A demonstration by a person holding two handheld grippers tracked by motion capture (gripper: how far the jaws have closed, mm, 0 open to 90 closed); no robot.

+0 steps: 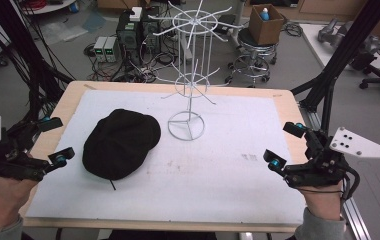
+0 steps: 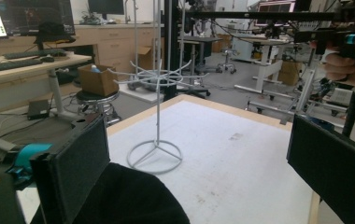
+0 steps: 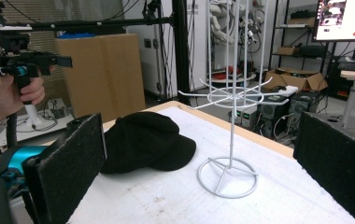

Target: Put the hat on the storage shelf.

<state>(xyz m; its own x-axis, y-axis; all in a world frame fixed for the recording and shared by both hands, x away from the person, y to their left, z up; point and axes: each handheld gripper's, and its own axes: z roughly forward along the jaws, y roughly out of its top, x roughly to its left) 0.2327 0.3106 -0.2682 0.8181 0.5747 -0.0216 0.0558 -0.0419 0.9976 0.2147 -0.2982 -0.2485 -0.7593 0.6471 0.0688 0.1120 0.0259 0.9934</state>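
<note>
1. High view: your left gripper (image 1: 53,140) and right gripper (image 1: 280,144) hover at the table's (image 1: 278,100) side edges, jaws apart, empty; the approach step.
2. Black cap (image 1: 120,143) lies near the left edge, beside the wire rack (image 1: 193,75); next, you close on the cap.

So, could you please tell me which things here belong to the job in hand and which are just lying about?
Part of the job:
- soft black fabric cap on the white table mat
- white wire display stand with hook arms
- left gripper and right gripper, both open, holding nothing

Just lying about:
- brown cardboard box on a round stool
- computer towers on the floor
</note>
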